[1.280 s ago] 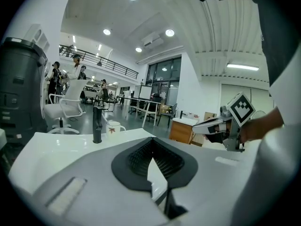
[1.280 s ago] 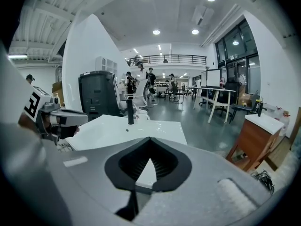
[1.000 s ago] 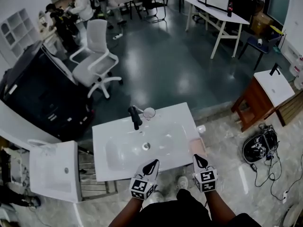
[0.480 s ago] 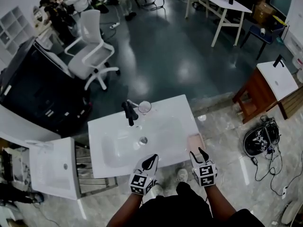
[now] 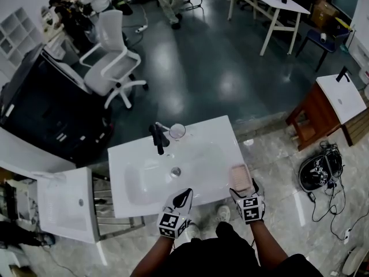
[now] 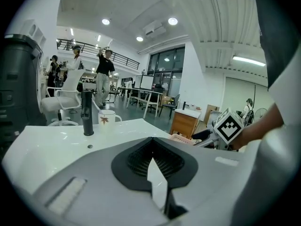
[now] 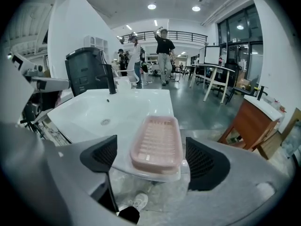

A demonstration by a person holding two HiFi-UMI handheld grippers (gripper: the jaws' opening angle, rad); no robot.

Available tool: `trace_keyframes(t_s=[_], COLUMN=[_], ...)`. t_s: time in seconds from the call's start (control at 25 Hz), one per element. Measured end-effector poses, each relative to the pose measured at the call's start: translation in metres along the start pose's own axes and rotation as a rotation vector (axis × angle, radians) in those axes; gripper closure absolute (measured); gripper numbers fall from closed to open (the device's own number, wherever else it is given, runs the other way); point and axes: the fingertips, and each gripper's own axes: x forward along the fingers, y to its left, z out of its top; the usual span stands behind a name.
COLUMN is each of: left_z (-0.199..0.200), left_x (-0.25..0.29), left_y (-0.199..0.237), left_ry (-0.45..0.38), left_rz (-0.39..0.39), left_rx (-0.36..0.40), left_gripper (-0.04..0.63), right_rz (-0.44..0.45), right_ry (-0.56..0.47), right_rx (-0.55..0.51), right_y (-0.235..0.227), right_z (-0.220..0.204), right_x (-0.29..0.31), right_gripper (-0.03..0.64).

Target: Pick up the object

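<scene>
A pink ribbed soap dish (image 5: 240, 176) (image 7: 156, 142) lies on the right rim of the white sink (image 5: 213, 137) (image 7: 94, 112), near its front corner. My right gripper (image 5: 243, 189) (image 7: 153, 159) is open. Its jaws have just been opening and now stand on either side of the dish's near end, with the pads clear of it. My left gripper (image 5: 185, 196) (image 6: 153, 157) is shut and empty, hovering over the sink's front edge. The left gripper view also shows the dish (image 6: 181, 138) off to the right.
A black faucet (image 5: 157, 138) (image 6: 87, 113) and a white mug (image 5: 176, 131) (image 6: 106, 118) stand at the sink's back edge. A second white basin (image 5: 63, 206) lies left, a wooden cabinet (image 5: 323, 111) right, and cables and black gear (image 5: 317, 172) on the floor. A white chair (image 5: 112, 56) stands beyond.
My right gripper has come down to the soap dish and its jaws have gone from shut to wide open around it. The left gripper has barely shifted.
</scene>
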Motion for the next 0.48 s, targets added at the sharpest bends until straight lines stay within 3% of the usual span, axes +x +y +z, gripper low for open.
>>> trace_keyframes(t_s=[0.48], left_z=[0.0], left_x=[-0.007], left_y=[0.01], left_ry=[0.015], left_rz=[0.041], left_rx=[-0.005], left_gripper=[0.577], right_rz=[0.027], right_ry=[0.061], right_rx=[0.034], right_y=[-0.012], right_z=[-0.014], right_x=[0.03], right_gripper=[0.138])
